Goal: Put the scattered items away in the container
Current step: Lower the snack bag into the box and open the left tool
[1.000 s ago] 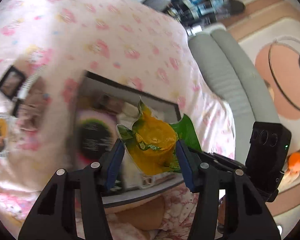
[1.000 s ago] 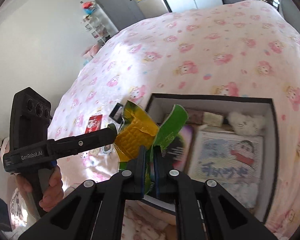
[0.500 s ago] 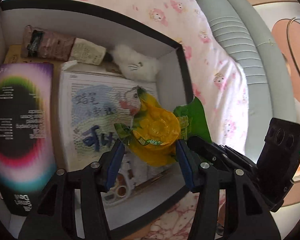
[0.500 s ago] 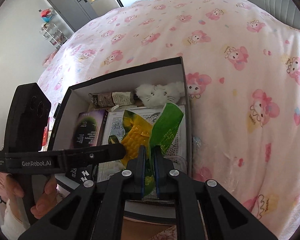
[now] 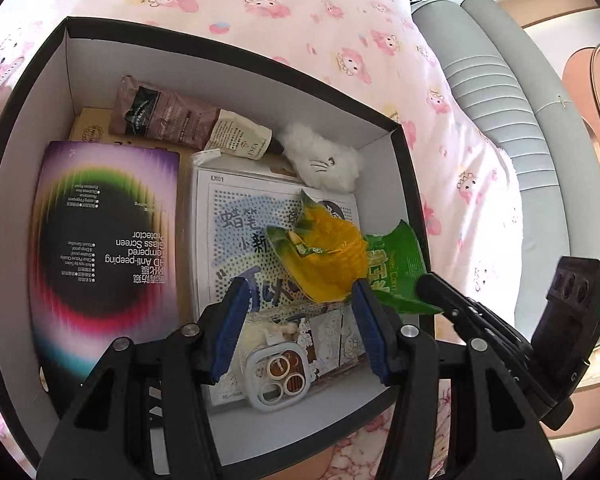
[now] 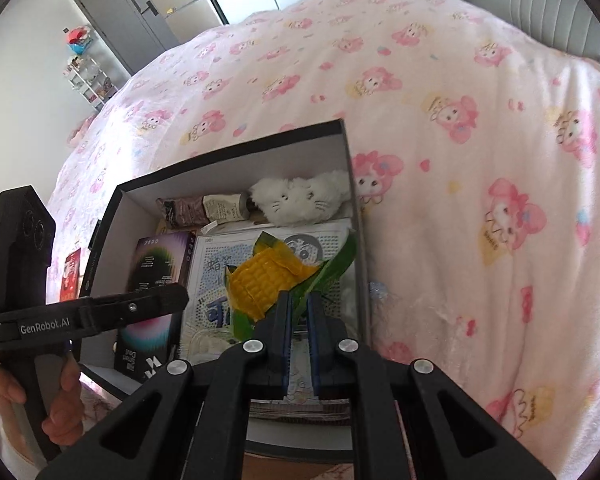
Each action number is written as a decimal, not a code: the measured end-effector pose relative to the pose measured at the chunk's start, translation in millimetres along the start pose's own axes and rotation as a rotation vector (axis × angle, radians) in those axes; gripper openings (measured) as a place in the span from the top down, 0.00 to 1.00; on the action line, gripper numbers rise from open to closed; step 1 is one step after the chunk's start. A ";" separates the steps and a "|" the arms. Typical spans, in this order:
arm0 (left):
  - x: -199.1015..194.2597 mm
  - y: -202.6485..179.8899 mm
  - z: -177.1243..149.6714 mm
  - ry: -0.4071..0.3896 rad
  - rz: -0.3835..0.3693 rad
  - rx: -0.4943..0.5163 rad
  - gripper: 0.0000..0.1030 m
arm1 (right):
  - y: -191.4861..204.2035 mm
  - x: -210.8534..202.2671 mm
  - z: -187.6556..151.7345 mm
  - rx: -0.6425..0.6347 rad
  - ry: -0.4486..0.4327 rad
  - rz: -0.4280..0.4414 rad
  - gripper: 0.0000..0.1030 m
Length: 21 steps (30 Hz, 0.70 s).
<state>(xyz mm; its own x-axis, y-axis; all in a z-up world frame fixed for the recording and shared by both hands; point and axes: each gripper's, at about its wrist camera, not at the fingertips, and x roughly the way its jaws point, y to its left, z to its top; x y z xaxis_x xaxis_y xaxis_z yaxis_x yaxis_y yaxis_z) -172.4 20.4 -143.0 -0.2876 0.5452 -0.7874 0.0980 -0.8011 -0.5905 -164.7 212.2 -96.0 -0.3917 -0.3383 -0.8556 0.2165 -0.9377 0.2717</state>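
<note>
On the pink cartoon-print bed [image 6: 440,92], the corn snack packet [image 6: 266,282] hangs over the box's [image 6: 236,148] right edge, pinched by the closed right gripper [image 6: 298,308]; the left gripper [image 5: 300,308] gapes. Released here, it could catch the rim and spill outside.

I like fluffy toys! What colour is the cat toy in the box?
White. The cat toy shows best in the right wrist view, against the box's far wall.
</note>
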 end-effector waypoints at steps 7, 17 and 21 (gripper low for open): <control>9.5 -0.2 8.2 0.025 0.021 -0.022 0.48 | 0.3 -18.5 1.6 0.014 -0.040 0.043 0.93; 30.9 -19.3 34.2 0.016 0.048 -0.011 0.48 | 3.9 -11.0 -20.4 0.039 0.040 0.127 0.93; 43.4 -9.7 30.4 0.088 0.029 -0.033 0.47 | 7.8 -1.3 -20.7 0.016 0.058 0.104 0.93</control>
<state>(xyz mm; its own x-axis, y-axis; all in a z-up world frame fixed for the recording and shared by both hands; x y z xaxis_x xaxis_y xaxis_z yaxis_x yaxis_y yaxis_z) -214.8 44.4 -166.0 -0.1992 0.5426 -0.8160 0.1373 -0.8091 -0.5715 -144.0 206.9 -101.9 -0.3152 -0.4287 -0.8467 0.2390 -0.8993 0.3663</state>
